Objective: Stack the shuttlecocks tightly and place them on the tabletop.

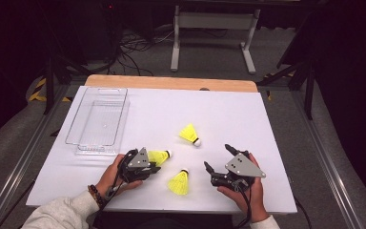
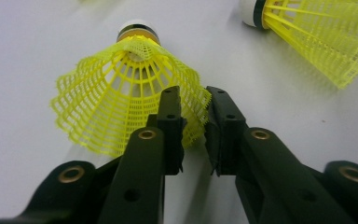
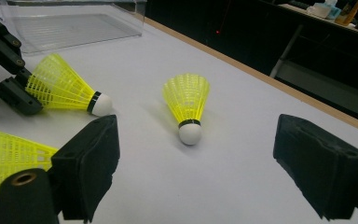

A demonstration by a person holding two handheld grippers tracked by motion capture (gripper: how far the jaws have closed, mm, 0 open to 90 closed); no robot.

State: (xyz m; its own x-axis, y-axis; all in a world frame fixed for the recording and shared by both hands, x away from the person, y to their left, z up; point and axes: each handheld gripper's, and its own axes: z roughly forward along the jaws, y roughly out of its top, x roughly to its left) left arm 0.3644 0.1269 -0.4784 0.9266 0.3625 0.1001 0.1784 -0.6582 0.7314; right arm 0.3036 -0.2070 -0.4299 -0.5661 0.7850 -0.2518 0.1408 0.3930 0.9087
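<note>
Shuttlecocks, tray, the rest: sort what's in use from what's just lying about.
In use:
- left gripper, jaws pinched on the skirt edge of the left shuttlecock
- clear tray, a likely destination

Lying about:
- far shuttlecock
- near shuttlecock
- right gripper, jaws open and holding nothing
- cables on the floor
</note>
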